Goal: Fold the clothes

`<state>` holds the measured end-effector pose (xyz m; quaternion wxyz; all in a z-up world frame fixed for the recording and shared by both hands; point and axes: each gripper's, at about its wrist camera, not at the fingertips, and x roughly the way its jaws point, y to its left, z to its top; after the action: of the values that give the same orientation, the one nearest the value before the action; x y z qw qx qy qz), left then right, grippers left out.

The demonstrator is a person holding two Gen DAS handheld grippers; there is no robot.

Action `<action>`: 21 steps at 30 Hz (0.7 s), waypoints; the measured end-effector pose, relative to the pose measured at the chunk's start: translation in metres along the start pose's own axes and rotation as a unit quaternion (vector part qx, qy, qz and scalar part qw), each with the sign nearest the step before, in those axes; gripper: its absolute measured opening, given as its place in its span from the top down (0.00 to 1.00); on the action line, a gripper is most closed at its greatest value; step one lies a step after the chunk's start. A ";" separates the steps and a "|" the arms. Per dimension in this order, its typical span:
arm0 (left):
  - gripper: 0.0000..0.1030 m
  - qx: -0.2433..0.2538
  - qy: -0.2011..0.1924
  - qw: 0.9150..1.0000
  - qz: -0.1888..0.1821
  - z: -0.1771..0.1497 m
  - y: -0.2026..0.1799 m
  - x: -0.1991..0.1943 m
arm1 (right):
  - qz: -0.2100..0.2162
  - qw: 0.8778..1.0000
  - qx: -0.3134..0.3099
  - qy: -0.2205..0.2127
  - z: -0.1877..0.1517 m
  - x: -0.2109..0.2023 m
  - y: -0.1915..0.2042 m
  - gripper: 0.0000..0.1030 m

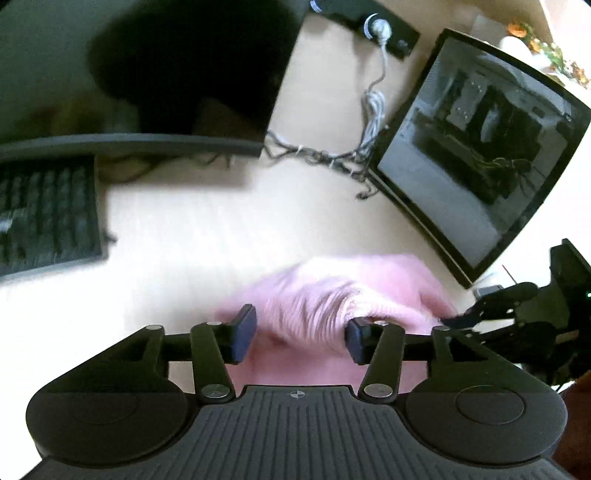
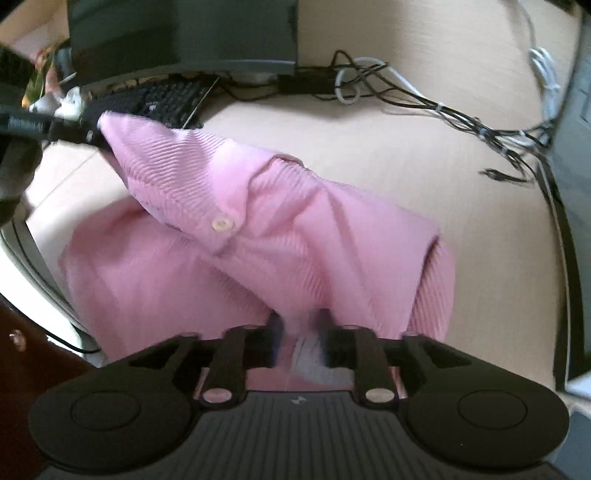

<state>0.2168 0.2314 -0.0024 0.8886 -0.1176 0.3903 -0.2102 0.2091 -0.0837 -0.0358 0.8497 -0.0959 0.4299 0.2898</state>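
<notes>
Pink ribbed button-up shirt (image 2: 280, 218) on the pale wooden table (image 2: 424, 155), bunched and partly lifted, fine ribbing running across the cloth and one pale round button (image 2: 221, 223) showing on the placket edge. A folded flap rises off the lower layer towards the upper left of the right wrist view, and its far corner meets the other black tool, the left tool (image 2: 92, 134), at the left edge there; the grip at that corner is too small to make out. From the left wrist view the left tool (image 1: 301, 334) has its blue-padded fingers (image 1: 243, 332) spread wide, blurred pink cloth between and beyond them, the right-hand pad at the fabric's edge, and no clear pinch on anything. The right tool (image 2: 298, 341) sits low at the shirt's near edge, fingers drawn close together with a strip of pink fabric nipped between them. It points forward across the table, and the cloth drapes up and away from its tips. A black keyboard (image 2: 166, 101) lies behind the shirt under a dark monitor (image 2: 184, 33), with a tangle of black and white cables (image 2: 424, 99) trailing off to the right, well apart from the shirt.
</notes>
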 end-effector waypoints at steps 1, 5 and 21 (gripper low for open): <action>0.32 -0.016 -0.001 1.000 -0.006 0.000 0.006 -0.006 | 0.001 1.000 0.011 -0.011 0.000 -0.009 -0.003 0.51; 0.17 -0.090 -0.020 0.994 -0.052 0.004 0.028 -0.029 | -0.016 0.996 0.059 -0.059 0.007 -0.041 -0.019 0.30; 0.39 -0.192 0.108 0.972 -0.083 -0.019 0.008 0.070 | -0.046 0.992 0.115 -0.016 0.004 0.017 -0.027 0.32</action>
<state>0.2474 0.2053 -0.0627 0.7815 -0.2945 0.5062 -0.2153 0.2351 -0.0971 -0.0494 0.8743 -0.0125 0.4418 0.2006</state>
